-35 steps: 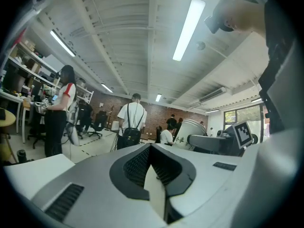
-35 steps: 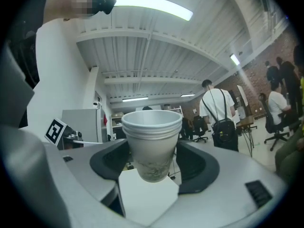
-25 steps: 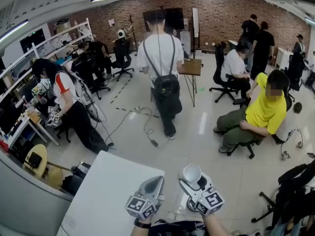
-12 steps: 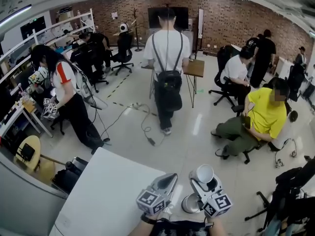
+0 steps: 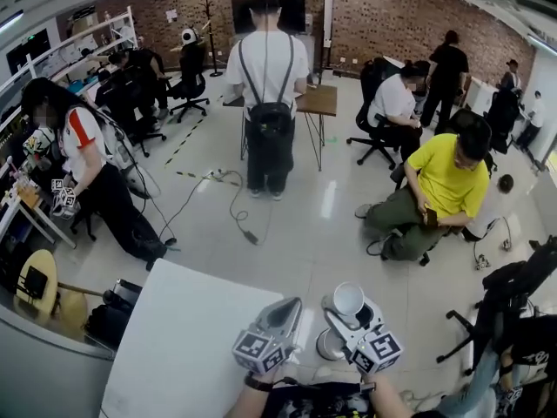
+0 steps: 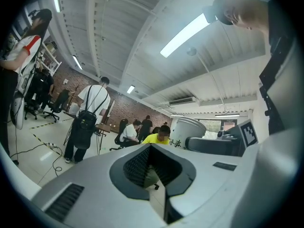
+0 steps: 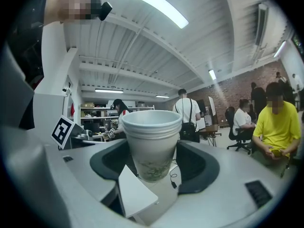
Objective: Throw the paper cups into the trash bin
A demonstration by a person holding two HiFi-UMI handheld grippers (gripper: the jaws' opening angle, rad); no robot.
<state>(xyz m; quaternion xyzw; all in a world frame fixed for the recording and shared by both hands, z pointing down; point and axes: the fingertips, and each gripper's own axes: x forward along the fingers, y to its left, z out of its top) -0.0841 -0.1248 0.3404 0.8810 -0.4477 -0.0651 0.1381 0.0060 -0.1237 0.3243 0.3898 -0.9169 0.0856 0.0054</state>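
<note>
1. The right tool (image 5: 350, 317) is clamped on the paper cups (image 7: 151, 136). They are a nested stack, because several rims show one above the other, and both jaws press the lower wall from the two sides
2. The stack stands upright between the jaws, with its long axis vertical and its mouth open to the top, while the tool itself points level. The cups rise above the jaws at the tip of the tool
3. The left tool (image 6: 150, 147) has its jaws together with nothing between them. It is held just beside the right tool, on that tool's left, so the cups stand to the right of its tip
4. The relation that matters is with what seems to be the trash bin (image 5: 328, 345), a round grey thing low on the floor (image 5: 296, 233). It lies below the right tool and a little to its left, between the two tools. The tool covers part of it and I cannot see an opening
5. If this is the bin, the cups are almost above it and the right hand is the nearer one. I judge that the next move needs only a small shift to the left and downward, and then the jaws must open
6. The white tabletop (image 5: 187, 347) is on the left of the left tool, away from the cups
</note>
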